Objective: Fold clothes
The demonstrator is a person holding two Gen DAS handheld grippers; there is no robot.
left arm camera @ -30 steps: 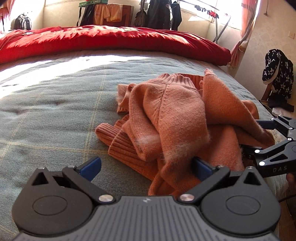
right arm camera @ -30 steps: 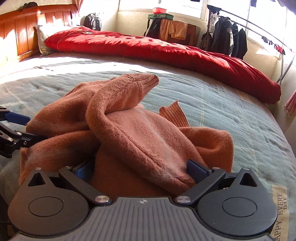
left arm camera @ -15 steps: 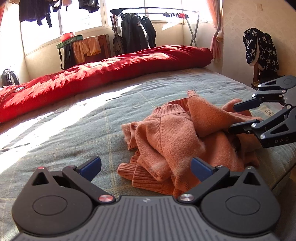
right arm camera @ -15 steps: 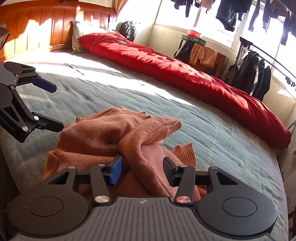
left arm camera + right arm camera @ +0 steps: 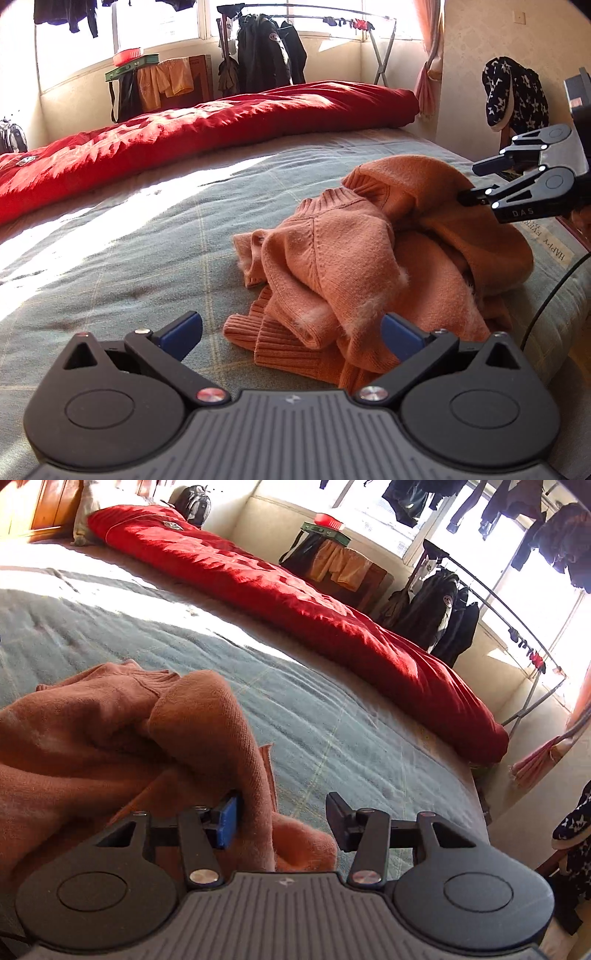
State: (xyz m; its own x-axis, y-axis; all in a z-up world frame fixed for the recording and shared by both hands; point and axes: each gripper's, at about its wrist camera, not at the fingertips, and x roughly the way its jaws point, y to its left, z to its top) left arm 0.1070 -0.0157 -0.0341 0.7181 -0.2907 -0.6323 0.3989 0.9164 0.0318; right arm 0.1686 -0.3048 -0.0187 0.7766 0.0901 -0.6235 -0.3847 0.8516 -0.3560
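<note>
An orange knit sweater lies crumpled on the grey-green bedspread, near the bed's right edge. My left gripper hovers open just short of the sweater's ribbed hem, and its right pad brushes the fabric. My right gripper comes in from the right side with its jaws partly apart; the lower fingertip is buried in a raised fold. In the right wrist view a strip of the sweater hangs between the fingers of my right gripper, lying against the blue left pad and clear of the right one.
A red quilt is rolled along the far side of the bed. Beyond it stand a clothes rack with dark jackets and a small table. A star-patterned garment hangs by the right wall. A cable runs past the bed's edge.
My right gripper went from wide open to partly closed around a sweater fold and tilted, lifting that fold. My left gripper drew back from the sweater and stayed open.
</note>
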